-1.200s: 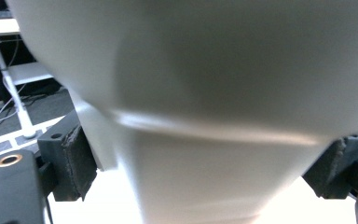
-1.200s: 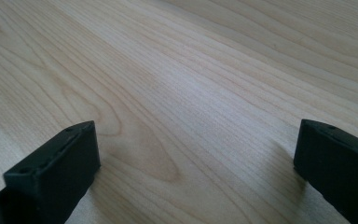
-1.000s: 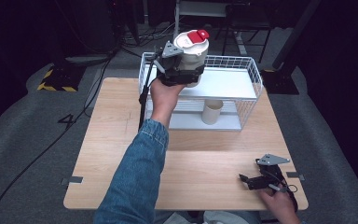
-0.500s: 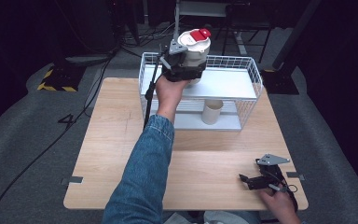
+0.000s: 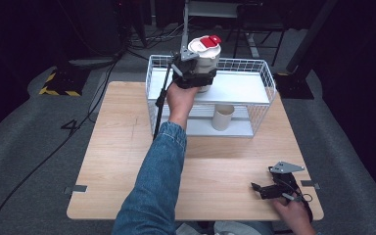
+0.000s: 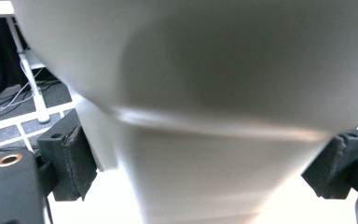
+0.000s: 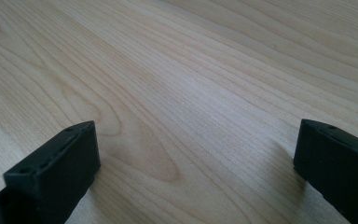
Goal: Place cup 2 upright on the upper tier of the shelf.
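A white container [image 5: 203, 58] with a red-flapped lid stands on the top shelf of a white wire rack [image 5: 262, 78] at the back of the table. My left gripper [image 5: 196, 79] reaches around its lower body from the near side. In the left gripper view the container [image 6: 214, 93] looms between the jaws; a gap shows beside the left pad [image 6: 77, 158], so the gripper is open. My right gripper [image 5: 258, 190] rests on the wooden table [image 5: 122, 147] at the front right, open, with bare wood [image 7: 191, 93] between its fingers [image 7: 56, 163].
A cream cup [image 5: 223, 117] stands on the rack's lower shelf, under the container. A black cable hangs from the left gripper down the rack's left side. Tape marks sit at the table's front corners. Dark floor with cables surrounds the table.
The left gripper carried the container a little to the right and lowered it onto the rack's top shelf. The right gripper stayed still.
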A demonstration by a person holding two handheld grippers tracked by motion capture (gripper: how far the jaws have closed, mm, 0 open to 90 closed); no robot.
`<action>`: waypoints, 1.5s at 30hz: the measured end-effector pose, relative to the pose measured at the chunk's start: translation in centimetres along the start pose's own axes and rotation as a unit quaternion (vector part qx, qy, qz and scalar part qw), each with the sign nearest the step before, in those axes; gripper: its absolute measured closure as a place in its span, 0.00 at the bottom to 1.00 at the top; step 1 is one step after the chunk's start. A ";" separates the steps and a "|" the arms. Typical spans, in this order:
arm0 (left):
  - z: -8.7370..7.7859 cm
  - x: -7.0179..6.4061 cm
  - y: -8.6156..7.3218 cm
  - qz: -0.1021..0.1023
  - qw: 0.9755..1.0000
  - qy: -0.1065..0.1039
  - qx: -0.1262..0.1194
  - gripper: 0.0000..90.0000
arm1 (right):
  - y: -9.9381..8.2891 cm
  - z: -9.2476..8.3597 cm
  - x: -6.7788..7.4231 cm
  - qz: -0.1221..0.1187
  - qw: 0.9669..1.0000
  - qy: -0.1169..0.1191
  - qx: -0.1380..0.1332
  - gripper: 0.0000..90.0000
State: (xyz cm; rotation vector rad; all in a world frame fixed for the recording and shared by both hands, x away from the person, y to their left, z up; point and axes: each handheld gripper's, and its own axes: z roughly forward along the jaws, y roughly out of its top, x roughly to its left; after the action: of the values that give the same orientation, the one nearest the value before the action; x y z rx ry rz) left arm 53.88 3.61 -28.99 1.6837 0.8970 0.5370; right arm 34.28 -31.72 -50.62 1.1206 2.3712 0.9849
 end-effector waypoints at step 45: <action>-0.5 -0.1 -0.4 0.014 1.000 0.013 -0.001 0.00 | 0.0 0.0 0.0 0.000 1.000 0.000 0.000 0.00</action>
State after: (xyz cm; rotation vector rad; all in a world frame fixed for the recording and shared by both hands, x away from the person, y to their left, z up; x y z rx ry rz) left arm 53.29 3.88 -29.24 1.6925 0.8925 0.5784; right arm 34.28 -31.72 -50.63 1.1195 2.3710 0.9847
